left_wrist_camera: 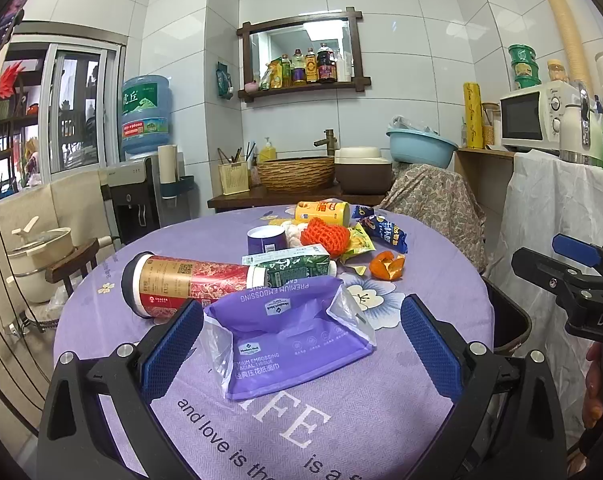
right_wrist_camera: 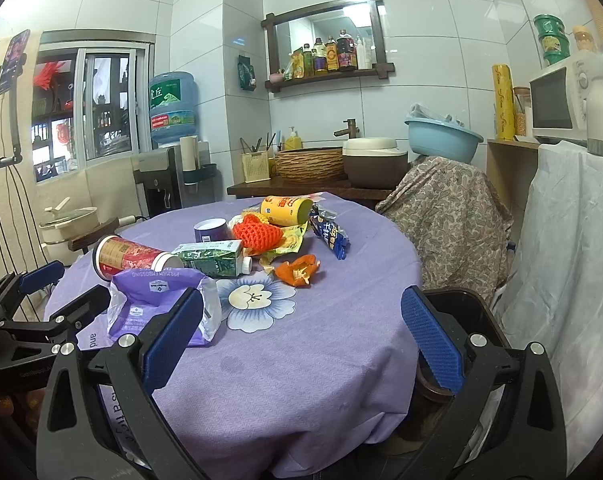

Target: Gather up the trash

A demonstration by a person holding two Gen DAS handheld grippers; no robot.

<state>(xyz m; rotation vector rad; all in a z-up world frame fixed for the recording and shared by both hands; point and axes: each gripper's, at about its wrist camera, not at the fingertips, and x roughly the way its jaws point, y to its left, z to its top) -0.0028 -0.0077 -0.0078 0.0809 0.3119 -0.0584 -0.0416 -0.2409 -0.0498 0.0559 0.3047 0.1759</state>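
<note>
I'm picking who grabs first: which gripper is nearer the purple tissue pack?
Left. The left gripper straddles the tissue pack, open; the right gripper hangs beside it, open.

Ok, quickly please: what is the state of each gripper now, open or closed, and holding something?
Left gripper: open, holding nothing; the purple tissue pack lies between its fingers.
Right gripper: open, empty, above the purple tablecloth.

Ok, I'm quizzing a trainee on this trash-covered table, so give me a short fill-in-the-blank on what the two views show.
1. The open left gripper frames the purple ____ pack.
2. The tall red and cream paper cup lies on its ____.
3. The green drink carton lies beside the ____ fruit peel.
4. The round table wears a ____ cloth.

Missing words: tissue; side; orange; purple
</note>
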